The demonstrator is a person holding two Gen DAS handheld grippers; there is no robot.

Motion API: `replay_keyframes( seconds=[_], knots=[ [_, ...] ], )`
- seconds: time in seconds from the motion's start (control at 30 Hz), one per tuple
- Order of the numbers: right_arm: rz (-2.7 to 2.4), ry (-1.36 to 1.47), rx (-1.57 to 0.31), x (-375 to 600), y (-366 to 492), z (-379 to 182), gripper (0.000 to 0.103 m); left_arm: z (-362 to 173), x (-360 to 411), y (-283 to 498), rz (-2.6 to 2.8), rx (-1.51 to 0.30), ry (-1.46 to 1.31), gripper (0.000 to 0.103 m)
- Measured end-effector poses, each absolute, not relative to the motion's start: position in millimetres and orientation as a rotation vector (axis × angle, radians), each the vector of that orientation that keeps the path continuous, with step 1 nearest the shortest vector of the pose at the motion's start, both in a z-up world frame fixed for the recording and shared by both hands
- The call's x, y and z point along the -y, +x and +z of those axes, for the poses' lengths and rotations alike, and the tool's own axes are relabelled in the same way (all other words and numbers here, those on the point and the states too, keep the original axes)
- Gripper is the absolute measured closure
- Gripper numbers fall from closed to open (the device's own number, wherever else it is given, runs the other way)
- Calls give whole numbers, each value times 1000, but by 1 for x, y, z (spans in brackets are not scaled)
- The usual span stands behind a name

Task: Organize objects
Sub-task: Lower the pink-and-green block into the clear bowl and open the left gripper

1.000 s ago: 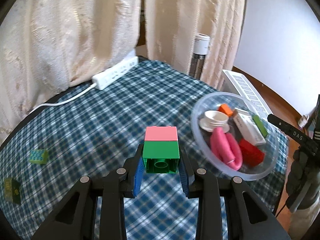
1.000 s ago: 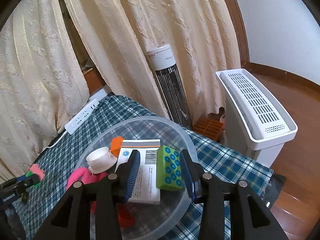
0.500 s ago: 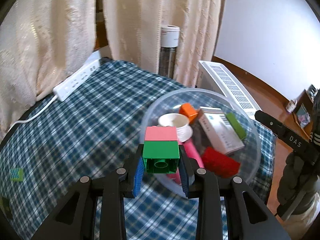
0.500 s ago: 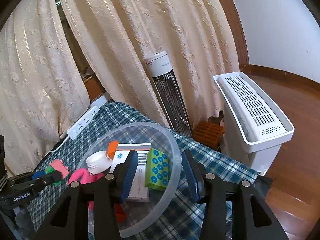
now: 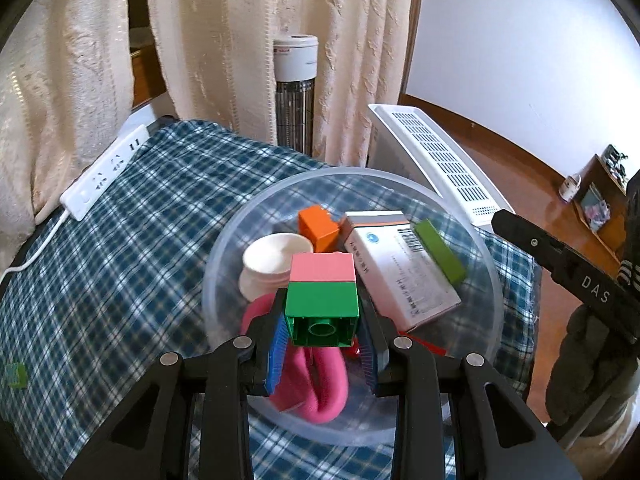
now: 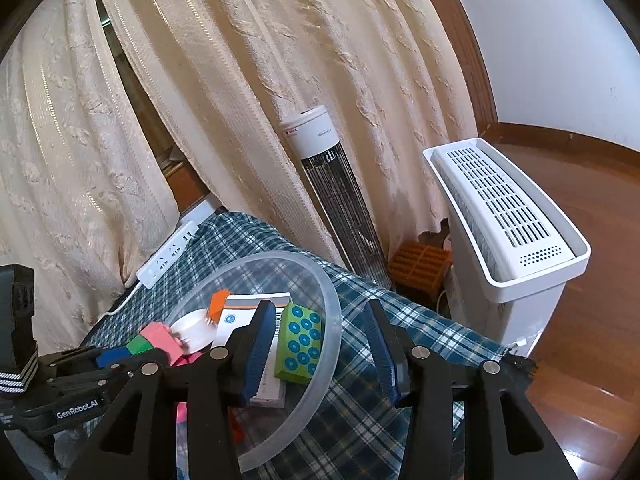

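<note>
My left gripper [image 5: 322,336] is shut on a green-and-pink block stack [image 5: 322,292] and holds it above the clear plastic bowl [image 5: 486,256]. The bowl holds an orange block [image 5: 318,224], a white cup [image 5: 272,260], a white box [image 5: 400,264], a lime green block [image 5: 440,250] and a pink band [image 5: 320,384]. My right gripper [image 6: 320,344] is open and empty over the bowl's right rim [image 6: 334,312]. The lime block [image 6: 300,344] lies on the box just left of it. The left gripper with its stack [image 6: 154,340] shows at the left.
The bowl sits on a blue plaid cloth [image 5: 132,240] at the table's right end. A white power strip [image 5: 104,176] lies at the far edge by the curtains. A small green block [image 5: 16,374] lies at far left. A tower heater [image 6: 336,200] and white appliance [image 6: 504,216] stand beyond.
My left gripper carried the green-and-pink stack rightward from over the cloth to above the bowl. My right gripper opened, released the lime block into the bowl and drew back to the right.
</note>
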State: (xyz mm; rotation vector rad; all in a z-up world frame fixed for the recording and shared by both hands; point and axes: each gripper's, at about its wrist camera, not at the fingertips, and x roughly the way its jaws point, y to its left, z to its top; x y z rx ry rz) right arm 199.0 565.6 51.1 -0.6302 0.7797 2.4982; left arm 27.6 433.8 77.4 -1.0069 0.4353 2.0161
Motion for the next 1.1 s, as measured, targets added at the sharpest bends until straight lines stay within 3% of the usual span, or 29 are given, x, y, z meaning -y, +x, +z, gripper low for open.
replay_keyframes(
  seconds=[0.37, 0.5, 0.9, 1.1],
  knots=[
    [2492, -624, -802, -575, 202, 48, 54, 68, -454, 25, 2001, -448, -1040, 69],
    [2489, -628, -804, -576, 201, 47, 54, 69, -453, 22, 2001, -421, -1054, 56],
    [2508, -634, -784, -567, 199, 52, 54, 78, -438, 18, 2030, -386, -1045, 55],
    [2524, -647, -768, -555, 194, 55, 54, 82, -424, 14, 2057, -355, -1052, 43]
  ],
)
